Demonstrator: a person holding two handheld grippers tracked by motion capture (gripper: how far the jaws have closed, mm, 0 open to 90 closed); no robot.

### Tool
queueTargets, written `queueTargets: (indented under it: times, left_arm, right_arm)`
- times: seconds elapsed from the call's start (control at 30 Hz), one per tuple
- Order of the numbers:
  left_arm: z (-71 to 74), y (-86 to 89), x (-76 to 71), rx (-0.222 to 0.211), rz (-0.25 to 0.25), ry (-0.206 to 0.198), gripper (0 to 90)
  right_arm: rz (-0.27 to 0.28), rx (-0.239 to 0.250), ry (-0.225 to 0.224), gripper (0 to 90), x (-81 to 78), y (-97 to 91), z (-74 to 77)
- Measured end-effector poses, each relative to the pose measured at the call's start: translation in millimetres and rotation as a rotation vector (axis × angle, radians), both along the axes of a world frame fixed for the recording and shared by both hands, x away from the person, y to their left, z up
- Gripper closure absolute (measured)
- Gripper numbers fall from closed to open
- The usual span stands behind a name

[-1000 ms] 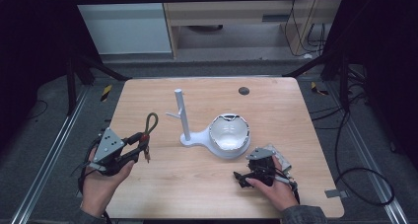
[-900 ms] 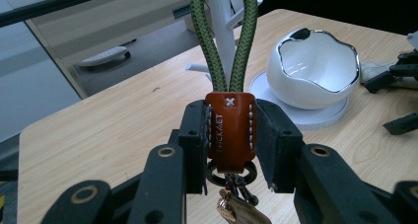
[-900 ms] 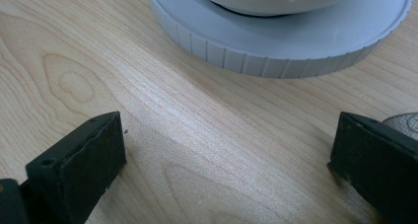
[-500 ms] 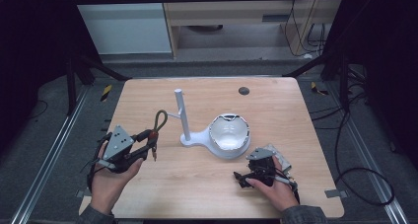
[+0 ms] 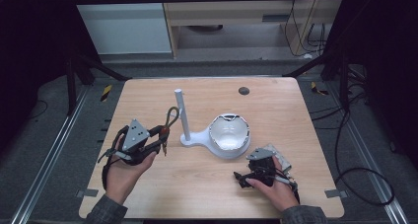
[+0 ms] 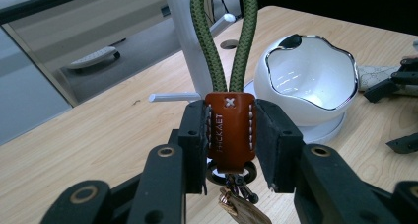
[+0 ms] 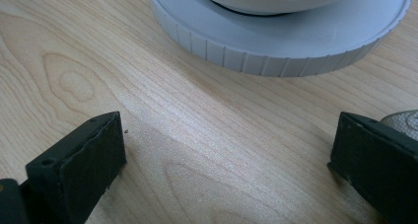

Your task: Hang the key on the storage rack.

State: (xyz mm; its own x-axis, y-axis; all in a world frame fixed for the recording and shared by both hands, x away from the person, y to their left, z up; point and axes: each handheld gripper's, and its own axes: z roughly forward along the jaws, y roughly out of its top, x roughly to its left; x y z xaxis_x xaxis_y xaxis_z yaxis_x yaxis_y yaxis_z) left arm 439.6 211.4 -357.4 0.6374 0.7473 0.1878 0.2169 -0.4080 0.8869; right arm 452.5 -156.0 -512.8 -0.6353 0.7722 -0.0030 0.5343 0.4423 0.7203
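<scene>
My left gripper (image 6: pixel 230 135) is shut on the brown leather tab (image 6: pixel 229 130) of a key strap. Its green rope loop (image 6: pixel 224 41) stands up beyond the jaws and keys hang below. In the high view this gripper (image 5: pixel 158 135) is at the table's left, with the loop (image 5: pixel 171 116) close to the left of a white upright post (image 5: pixel 180 114). The post rises from a white stand holding a white bowl (image 5: pixel 229 135). My right gripper (image 5: pixel 245 178) rests open on the wood in front of the bowl; its jaws (image 7: pixel 226 160) stand wide apart over bare table.
A patterned pouch (image 5: pixel 277 157) lies by the right hand, right of the bowl. The stand's ribbed round base (image 7: pixel 276 41) is just ahead of the right jaws. A dark round spot (image 5: pixel 243 91) sits near the table's (image 5: pixel 148 194) far edge.
The left hand has carried the key strap to the right, bringing the loop close to the white post. The right hand has stayed where it was.
</scene>
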Motion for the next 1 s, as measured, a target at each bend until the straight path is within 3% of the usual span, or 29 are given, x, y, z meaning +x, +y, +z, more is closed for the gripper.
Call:
queueTargets:
  times: [0.67,1.0]
  left_arm:
    - [-17.1,-12.6,19.3,0.017,0.009,0.030,66.0]
    - [-26.6,-14.6,26.8,0.006,0.027,0.060,66.0]
  right_arm:
    - [0.004,-0.005,-0.004,0.3,-0.1,-0.6,-0.1]
    - [0.004,-0.007,-0.004,0.3,-0.5,-0.8,0.0]
